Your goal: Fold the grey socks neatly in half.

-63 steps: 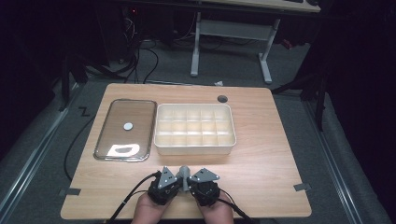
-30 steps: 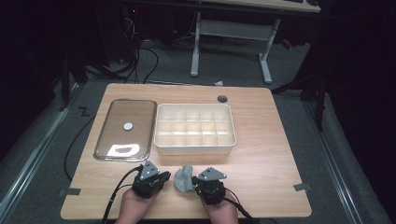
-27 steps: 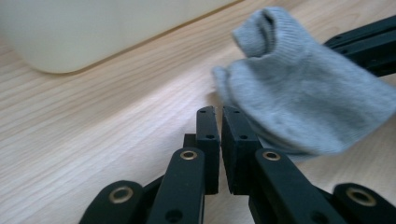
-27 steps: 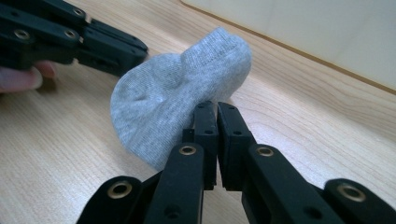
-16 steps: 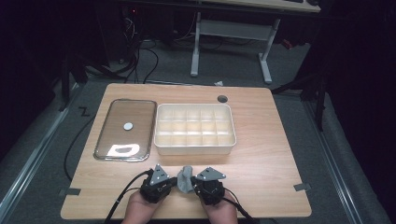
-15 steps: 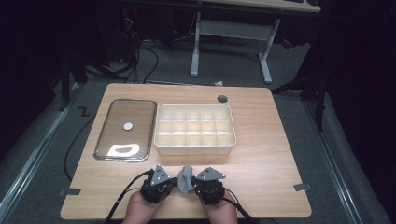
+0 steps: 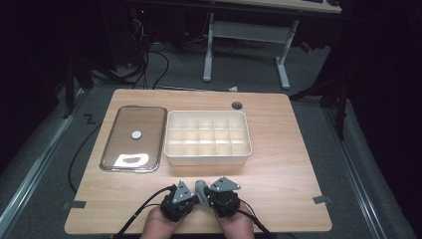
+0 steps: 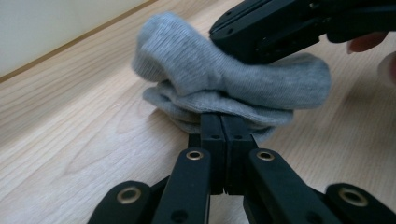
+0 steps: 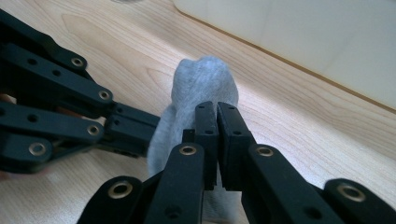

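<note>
A small grey sock [image 7: 200,184] lies bunched on the wooden table [image 7: 278,164] near its front edge, between both grippers. My left gripper [image 7: 192,197] comes in from the left. In the left gripper view its jaws [image 8: 219,119] have just been closing and now pinch the lower folds of the sock [image 8: 233,84]. My right gripper [image 7: 208,196] is shut on the sock's upper part. In the right gripper view the sock [image 9: 203,77] bulges past its closed jaws [image 9: 217,110], with the left gripper [image 9: 135,133] alongside. The right gripper [image 8: 280,28] presses on top of the sock.
A white compartment box [image 7: 206,158] stands just beyond the grippers at the table's centre. To its left lies a glass lid with a metal rim [image 7: 133,137]. A cable hole [image 7: 237,105] sits at the back. The person's hands [image 7: 159,224] rest at the front edge.
The left gripper has moved to the right, back against the sock and the right gripper, and its jaws have closed on the fabric. The right gripper has not moved.
</note>
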`<state>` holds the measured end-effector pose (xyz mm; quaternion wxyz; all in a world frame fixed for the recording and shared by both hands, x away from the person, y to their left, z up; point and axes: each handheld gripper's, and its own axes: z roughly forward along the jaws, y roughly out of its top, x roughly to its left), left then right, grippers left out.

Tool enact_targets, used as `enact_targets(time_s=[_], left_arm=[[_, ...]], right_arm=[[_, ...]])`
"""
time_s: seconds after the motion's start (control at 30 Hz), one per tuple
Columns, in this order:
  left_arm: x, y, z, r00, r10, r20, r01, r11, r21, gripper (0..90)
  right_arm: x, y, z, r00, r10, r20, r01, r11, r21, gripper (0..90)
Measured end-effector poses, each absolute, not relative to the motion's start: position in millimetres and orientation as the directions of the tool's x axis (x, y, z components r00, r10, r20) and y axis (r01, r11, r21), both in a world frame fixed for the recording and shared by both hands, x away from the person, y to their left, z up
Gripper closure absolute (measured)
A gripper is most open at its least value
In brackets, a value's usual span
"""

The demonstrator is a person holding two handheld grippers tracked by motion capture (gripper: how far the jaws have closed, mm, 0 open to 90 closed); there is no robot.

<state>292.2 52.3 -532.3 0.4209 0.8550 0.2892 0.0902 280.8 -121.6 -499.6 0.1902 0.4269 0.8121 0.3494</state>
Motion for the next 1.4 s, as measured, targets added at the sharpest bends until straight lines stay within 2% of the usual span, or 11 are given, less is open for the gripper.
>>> enact_targets(time_s=[0.53,0.7,0.87,1.03,1.27,1.4], left_arm=[[294,51,-533,0.825,0.558,-0.085,0.417,-0.502,0.757,90.0],[294,57,-532,0.822,0.562,-0.092,0.426,-0.499,0.755,85.2],[296,73,-525,0.800,0.587,-0.124,0.444,-0.440,0.781,84.9],[299,81,-512,0.784,0.607,-0.131,0.424,-0.370,0.827,90.0],[306,63,-493,0.785,0.595,-0.176,0.417,-0.296,0.860,90.0],[313,53,-497,0.770,0.592,-0.237,0.465,-0.267,0.844,90.0]], right_arm=[[275,-118,-513,-0.573,0.819,-0.038,0.548,0.417,0.726,90.0],[274,-116,-516,-0.573,0.818,-0.053,0.536,0.422,0.731,90.0],[272,-114,-517,-0.574,0.816,-0.065,0.522,0.426,0.739,90.0],[271,-114,-519,-0.577,0.814,-0.065,0.515,0.424,0.746,90.0],[271,-117,-521,-0.582,0.812,-0.046,0.508,0.407,0.759,90.0],[272,-120,-521,-0.588,0.808,-0.034,0.506,0.401,0.764,90.0]])
